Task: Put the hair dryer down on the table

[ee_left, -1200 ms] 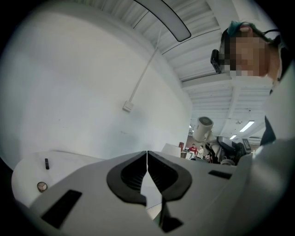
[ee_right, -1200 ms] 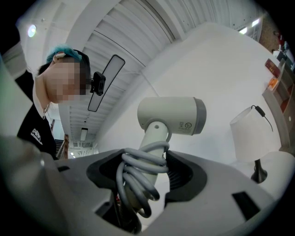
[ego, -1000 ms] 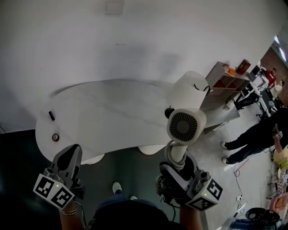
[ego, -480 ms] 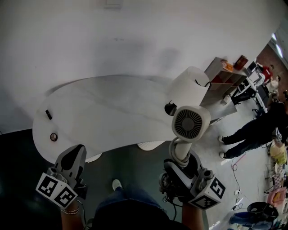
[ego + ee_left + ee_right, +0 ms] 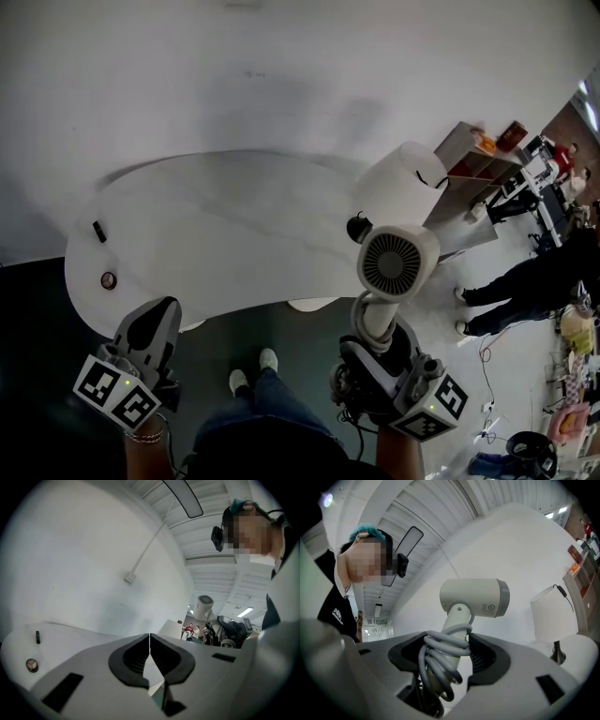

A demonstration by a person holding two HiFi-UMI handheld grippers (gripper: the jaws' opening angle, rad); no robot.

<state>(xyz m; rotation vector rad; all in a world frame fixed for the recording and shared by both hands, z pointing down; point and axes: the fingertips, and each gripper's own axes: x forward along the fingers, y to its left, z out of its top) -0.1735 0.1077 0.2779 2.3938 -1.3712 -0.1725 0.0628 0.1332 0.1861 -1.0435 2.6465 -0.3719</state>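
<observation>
1. The right gripper [image 5: 450,660] is clamped tight on the handle of the hair dryer [image 5: 473,597]. Its two jaws press on the handle from both sides.
2. A gray cord [image 5: 440,653] is wound round the handle in loops, and the jaws squeeze some of those loops too.
3. The hair dryer stands up from the right gripper [image 5: 373,342] with its handle down and its fat head on top. It is up in the air, not lying on the table [image 5: 216,234].
4. In the head view the round vent at the back of the hair dryer [image 5: 392,262] faces the camera. It shows at the right end of the table, close to a white lamp [image 5: 408,183].
5. The left gripper [image 5: 149,653] is pinched closed with nothing in it. The tips of its jaws touch.
6. In the head view the left gripper [image 5: 150,323] hangs at the near edge of the table, on the left side, well apart from the hair dryer.
7. On the left part of the table lie a small round thing [image 5: 109,279] and a small black thing [image 5: 99,231].
8. The person's shoes [image 5: 253,370] stand on the dark floor between the two grippers.
9. Far to the right is a shelf [image 5: 469,155], and other people [image 5: 534,281] stand on the light floor there.
</observation>
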